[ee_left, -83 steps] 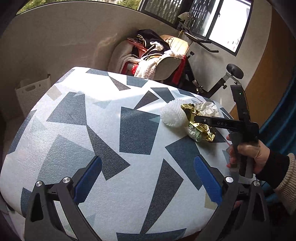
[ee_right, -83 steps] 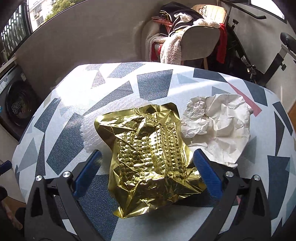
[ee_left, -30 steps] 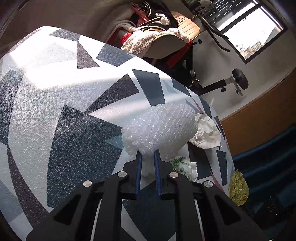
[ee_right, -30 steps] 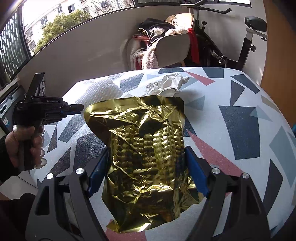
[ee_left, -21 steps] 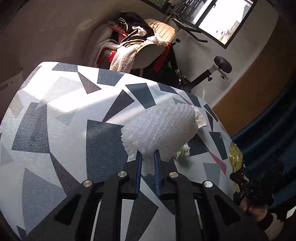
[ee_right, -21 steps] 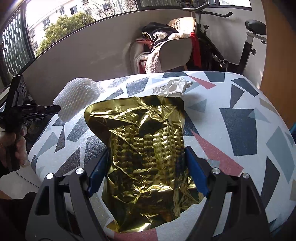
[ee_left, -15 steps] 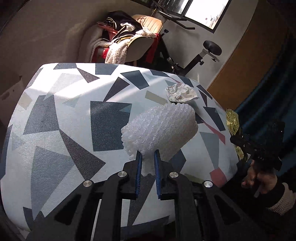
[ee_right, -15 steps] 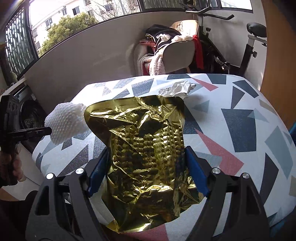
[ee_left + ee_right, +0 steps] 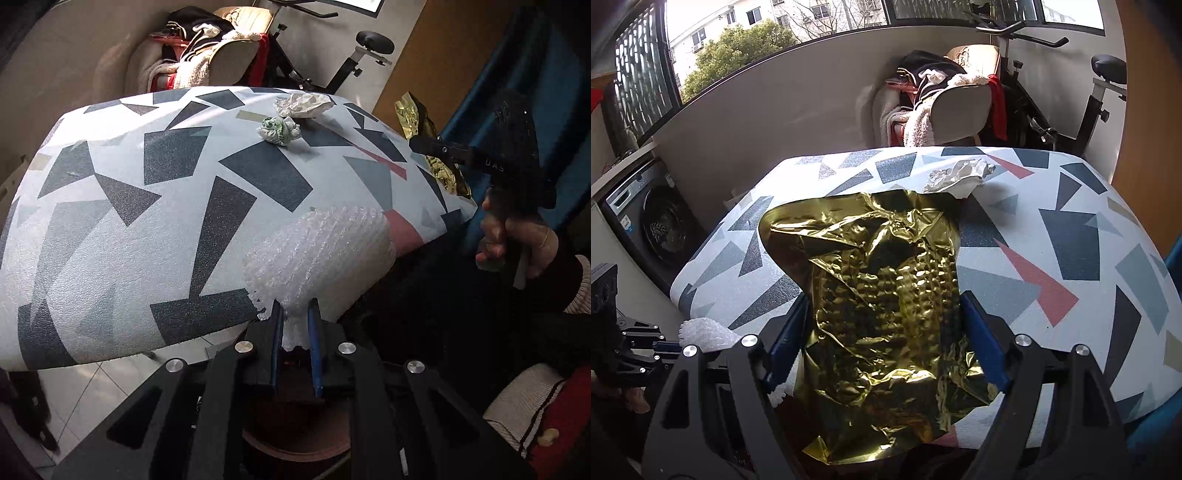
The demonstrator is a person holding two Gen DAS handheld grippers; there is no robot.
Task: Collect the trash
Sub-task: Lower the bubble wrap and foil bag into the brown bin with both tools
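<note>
Two hand-held grippers carry trash at the near edge of a table point(image 9: 110, 229) covered in a grey, blue and pink triangle print. The left gripper point(image 9: 294, 325) has its blue jaws pressed nearly together on the frayed end of a white foam fruit net point(image 9: 321, 254), which sticks out ahead of the fingers, held just off the table's near edge with a dark round opening — possibly a bin, too dim to be sure — below. The net looks very light, springy and easily squashed; a pinch on a bunched end, as here, seems enough.

The right gripper point(image 9: 882, 332) has its jaws spread wide, one on each side of a crumpled gold foil bag point(image 9: 882, 295), which they carry above the table. The foil looks thin, light and slick, stiff only at its creases, so it may slide out of the hold; a grip across the ribbed middle appears safest.

Two pieces lie on the far part of the table, close together: a crumpled white paper point(image 9: 303, 104) and a small green-and-white wrapper ball point(image 9: 279, 129). Both look light and soft — best pinched at a raised fold.
</note>
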